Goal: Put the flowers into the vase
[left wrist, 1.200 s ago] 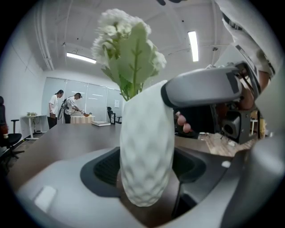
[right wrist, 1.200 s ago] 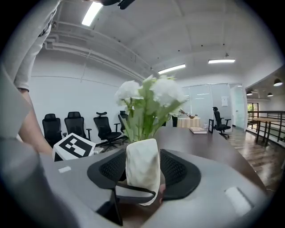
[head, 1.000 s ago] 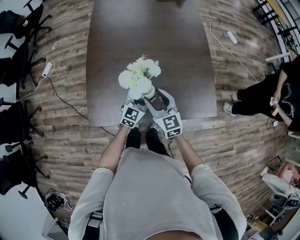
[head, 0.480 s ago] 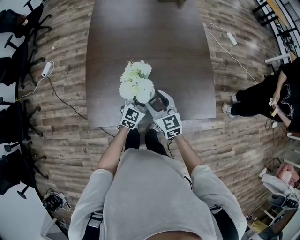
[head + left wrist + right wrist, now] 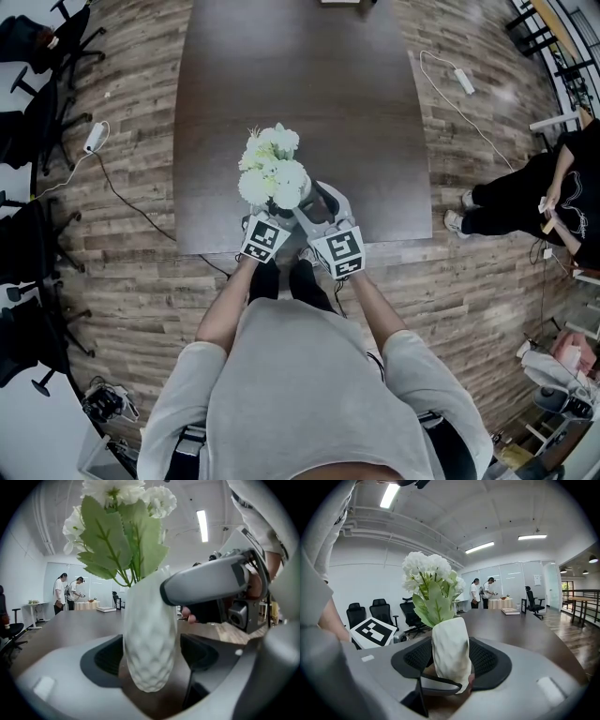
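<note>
White flowers (image 5: 272,167) with green leaves stand in a white dimpled vase (image 5: 150,639) near the front edge of the dark table (image 5: 300,75). My left gripper (image 5: 270,212) is around the vase from the left; its jaws are opening, and the pads are not pressing on it. My right gripper (image 5: 298,202) comes in from the right and is shut on the vase (image 5: 451,656), with both pads against its sides. One finger of the right gripper (image 5: 211,581) crosses the left gripper view just behind the vase. In the head view the blooms hide most of the vase.
Black office chairs (image 5: 37,56) line the left side of the room. A power strip (image 5: 94,139) and its cable lie on the wooden floor, with another strip (image 5: 463,77) at the upper right. A person in black (image 5: 553,187) is at the right. Two people (image 5: 483,592) stand far off.
The flower bunch has swung from leaning up and to the right to sitting further left and closer to me. Both grippers have stayed in place at the vase.
</note>
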